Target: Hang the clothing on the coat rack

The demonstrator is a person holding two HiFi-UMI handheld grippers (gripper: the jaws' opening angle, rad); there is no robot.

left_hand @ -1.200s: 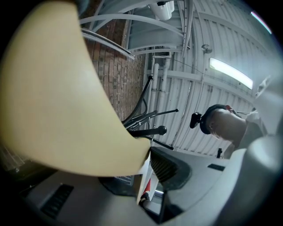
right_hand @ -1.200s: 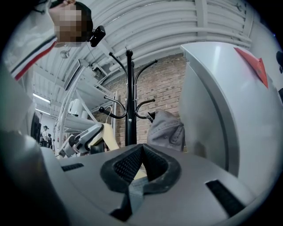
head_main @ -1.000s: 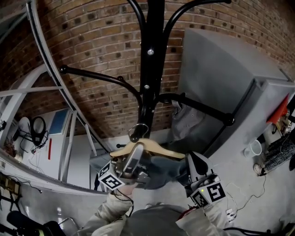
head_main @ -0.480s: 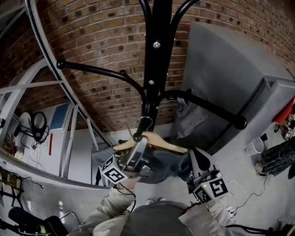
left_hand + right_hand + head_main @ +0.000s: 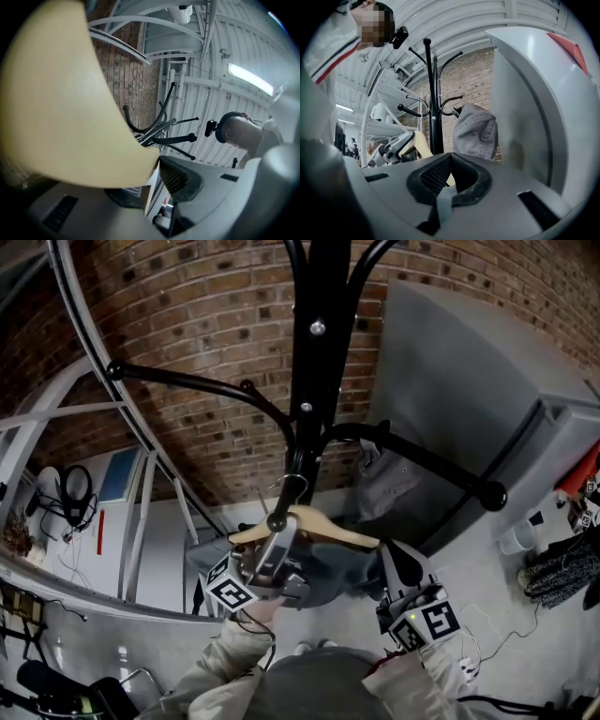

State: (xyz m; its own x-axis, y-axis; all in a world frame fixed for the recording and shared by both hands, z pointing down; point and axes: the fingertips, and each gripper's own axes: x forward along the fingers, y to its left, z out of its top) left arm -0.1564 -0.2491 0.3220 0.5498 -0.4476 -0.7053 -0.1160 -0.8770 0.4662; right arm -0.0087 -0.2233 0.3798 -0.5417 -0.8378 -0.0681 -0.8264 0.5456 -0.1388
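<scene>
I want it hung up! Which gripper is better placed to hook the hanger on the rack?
Left. The left gripper clamps the wooden hanger just under its hook, close to the coat rack pole. The right gripper sits lower, shut, by the clothing.

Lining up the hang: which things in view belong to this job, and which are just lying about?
Job: black metal coat rack; pale wooden hanger; dark blue-grey garment on it; left gripper gripping the hanger; right gripper by the garment.
Lying about: white cup; black headphones; big grey cabinet; pale grey garment already hung.
</scene>
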